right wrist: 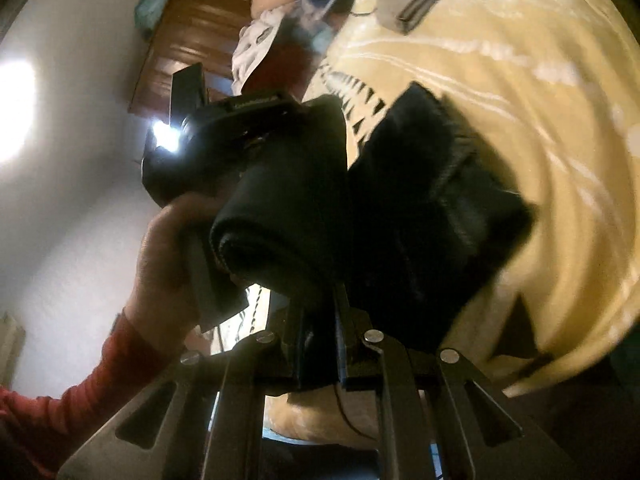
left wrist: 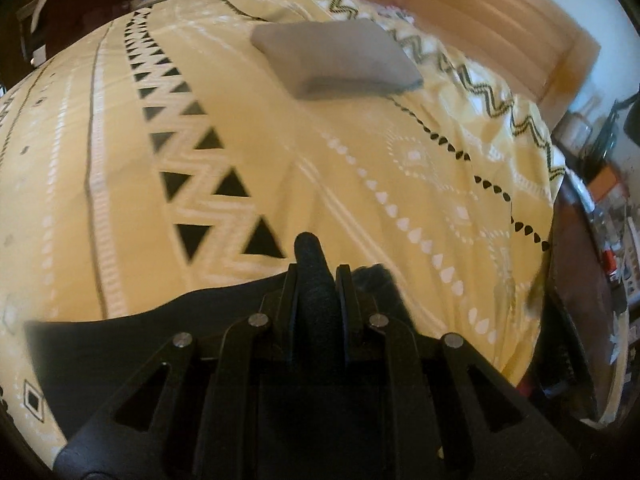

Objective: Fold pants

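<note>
Closest to the left wrist camera, the left tool (left wrist: 316,280) has its jaws clamped on a thick fold of the black pants (left wrist: 312,300), which bulges up between the fingers; the rest of the cloth spreads flat to the left over the yellow patterned bedspread (left wrist: 360,168). Farther up the bed lies a folded grey garment (left wrist: 336,60), well apart from the pants, with a wooden headboard (left wrist: 500,20) behind it. In the right wrist view, the right tool (right wrist: 320,332) is likewise closed on the pants (right wrist: 420,184), lifted in a dark bundle above the bedspread (right wrist: 540,140). Beyond the bundle, the person's left hand (right wrist: 168,264), in a red sleeve (right wrist: 80,400), holds the other tool.
</note>
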`<act>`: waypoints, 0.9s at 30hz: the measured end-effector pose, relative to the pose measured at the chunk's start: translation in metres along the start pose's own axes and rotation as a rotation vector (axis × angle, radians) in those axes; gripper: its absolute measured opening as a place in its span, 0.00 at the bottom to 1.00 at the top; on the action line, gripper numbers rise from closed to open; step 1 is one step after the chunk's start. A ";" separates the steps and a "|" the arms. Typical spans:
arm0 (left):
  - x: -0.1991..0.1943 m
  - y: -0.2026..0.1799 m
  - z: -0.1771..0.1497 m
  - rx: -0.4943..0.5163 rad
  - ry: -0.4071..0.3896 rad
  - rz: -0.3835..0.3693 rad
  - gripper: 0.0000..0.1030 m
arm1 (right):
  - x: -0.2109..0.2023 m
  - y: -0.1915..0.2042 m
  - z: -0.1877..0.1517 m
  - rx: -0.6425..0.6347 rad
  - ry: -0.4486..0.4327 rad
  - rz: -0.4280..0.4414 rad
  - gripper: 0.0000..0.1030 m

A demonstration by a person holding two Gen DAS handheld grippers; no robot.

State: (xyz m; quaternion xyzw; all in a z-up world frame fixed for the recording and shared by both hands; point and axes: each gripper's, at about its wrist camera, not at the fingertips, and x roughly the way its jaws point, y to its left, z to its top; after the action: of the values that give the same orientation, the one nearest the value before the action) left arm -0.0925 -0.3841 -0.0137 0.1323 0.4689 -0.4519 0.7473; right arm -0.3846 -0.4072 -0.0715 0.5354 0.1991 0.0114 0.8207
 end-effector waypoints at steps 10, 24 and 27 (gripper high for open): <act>0.043 -0.033 -0.011 0.081 0.032 0.018 0.50 | -0.025 -0.018 0.001 0.015 0.001 -0.070 0.25; -0.097 0.069 -0.062 -0.118 -0.182 0.038 0.71 | -0.058 0.003 0.045 -0.092 0.069 0.022 0.57; -0.109 0.119 -0.097 -0.224 -0.157 0.097 0.72 | -0.055 -0.003 0.067 -0.068 0.071 0.048 0.68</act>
State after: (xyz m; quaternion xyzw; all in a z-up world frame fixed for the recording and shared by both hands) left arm -0.0708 -0.1970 -0.0020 0.0349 0.4497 -0.3689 0.8127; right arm -0.4132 -0.4798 -0.0337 0.5110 0.2146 0.0566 0.8304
